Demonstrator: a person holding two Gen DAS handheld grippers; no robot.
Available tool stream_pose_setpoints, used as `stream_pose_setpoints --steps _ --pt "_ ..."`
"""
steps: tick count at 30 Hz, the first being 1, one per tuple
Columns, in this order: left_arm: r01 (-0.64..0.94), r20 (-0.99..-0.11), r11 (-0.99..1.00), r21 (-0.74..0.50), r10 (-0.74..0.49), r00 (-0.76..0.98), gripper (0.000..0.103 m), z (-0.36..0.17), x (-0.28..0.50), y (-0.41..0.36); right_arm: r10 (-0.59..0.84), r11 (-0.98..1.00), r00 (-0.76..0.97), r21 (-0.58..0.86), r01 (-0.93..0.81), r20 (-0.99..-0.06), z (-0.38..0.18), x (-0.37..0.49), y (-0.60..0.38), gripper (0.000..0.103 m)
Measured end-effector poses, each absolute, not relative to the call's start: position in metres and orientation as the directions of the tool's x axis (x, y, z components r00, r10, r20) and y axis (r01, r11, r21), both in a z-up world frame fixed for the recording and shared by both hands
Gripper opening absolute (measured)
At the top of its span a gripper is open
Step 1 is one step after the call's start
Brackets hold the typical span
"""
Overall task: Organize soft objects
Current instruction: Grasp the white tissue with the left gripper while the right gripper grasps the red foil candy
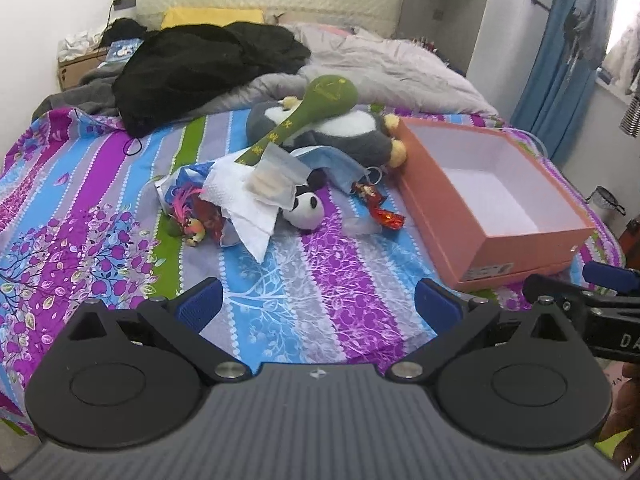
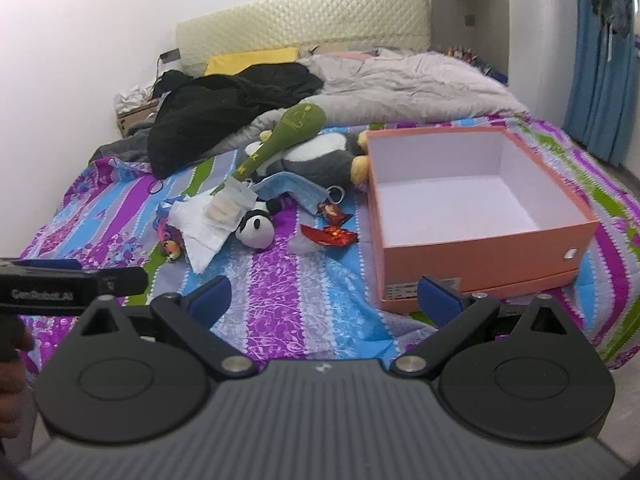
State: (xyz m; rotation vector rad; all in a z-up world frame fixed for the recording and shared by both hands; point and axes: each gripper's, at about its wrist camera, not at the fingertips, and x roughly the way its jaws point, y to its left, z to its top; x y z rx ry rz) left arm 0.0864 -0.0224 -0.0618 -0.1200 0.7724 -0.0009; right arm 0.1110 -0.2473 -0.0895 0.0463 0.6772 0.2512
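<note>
A pile of soft things lies mid-bed: a grey and white penguin plush (image 1: 352,132) (image 2: 316,156), a green plush mallet (image 1: 320,100) (image 2: 288,128), a small panda plush (image 1: 306,206) (image 2: 256,228), a blue face mask (image 1: 336,164) (image 2: 296,190), white tissue (image 1: 248,208) (image 2: 200,228) and a small red doll (image 1: 378,204) (image 2: 332,232). An open, empty orange box (image 1: 516,256) (image 2: 480,256) stands to their right. My left gripper (image 1: 318,306) and right gripper (image 2: 324,300) are both open and empty, held above the near part of the bed, well short of the pile.
The bed has a purple, blue and green striped sheet (image 1: 312,264) (image 2: 280,280). A black garment (image 1: 200,68) (image 2: 224,104) and a grey blanket (image 1: 392,64) (image 2: 400,80) lie at the far end by the headboard. Blue curtains (image 1: 560,60) (image 2: 604,64) hang at the right.
</note>
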Motion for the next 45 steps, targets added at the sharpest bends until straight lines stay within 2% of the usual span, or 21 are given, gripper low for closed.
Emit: stream_pose_setpoints --steps 12,15,18,25,29,32,35,36,40,43,45 --pt "-0.119 -0.749 0.983 -0.139 -0.026 0.662 0.102 -0.111 0.171 0.017 0.288 0.947 0.677 0.098 -0.305 -0.677 -0.122 0.187 -0.205 0.100" --pt "-0.132 -0.765 0.981 -0.141 -0.024 0.644 0.102 -0.127 0.190 0.028 0.283 0.946 0.656 0.092 -0.310 -0.699 -0.133 0.206 -0.197 0.094" --pt "-0.134 -0.780 0.979 -0.151 -0.035 0.625 0.101 -0.145 0.207 0.038 0.270 0.947 0.637 0.080 -0.311 -0.722 -0.145 0.225 -0.188 0.078" --pt "-0.125 -0.797 0.978 -0.164 -0.057 0.602 0.083 -0.177 0.236 0.050 0.229 0.954 0.613 0.048 -0.298 -0.756 -0.179 0.267 -0.174 0.059" --pt "-0.116 -0.802 0.976 -0.187 -0.084 0.591 0.073 -0.192 0.254 0.056 0.196 0.953 0.611 0.002 -0.304 -0.767 -0.197 0.288 -0.168 0.041" --pt "-0.110 -0.807 0.977 -0.180 -0.083 0.584 0.066 -0.201 0.263 0.055 0.172 0.951 0.617 -0.034 -0.308 -0.768 -0.209 0.300 -0.163 0.036" --pt "-0.114 -0.812 0.976 -0.183 -0.085 0.577 0.053 -0.209 0.270 0.056 0.148 0.941 0.629 -0.088 -0.328 -0.763 -0.218 0.306 -0.158 0.030" --pt "-0.119 -0.813 0.974 -0.193 -0.091 0.576 0.042 -0.211 0.273 0.057 0.144 0.938 0.632 -0.098 -0.332 -0.761 -0.220 0.308 -0.157 0.030" --pt "-0.137 -0.808 0.968 -0.210 -0.093 0.582 0.013 -0.210 0.279 0.060 0.132 0.944 0.625 -0.095 -0.316 -0.769 -0.221 0.314 -0.158 0.009" --pt "-0.137 -0.788 0.964 -0.230 -0.102 0.607 0.005 -0.199 0.278 0.060 0.138 0.950 0.641 -0.082 -0.302 -0.755 -0.213 0.312 -0.160 0.005" --pt "-0.130 -0.772 0.961 -0.243 -0.110 0.626 0.004 -0.189 0.274 0.058 0.143 0.950 0.644 -0.080 -0.303 -0.751 -0.208 0.307 -0.161 0.003"
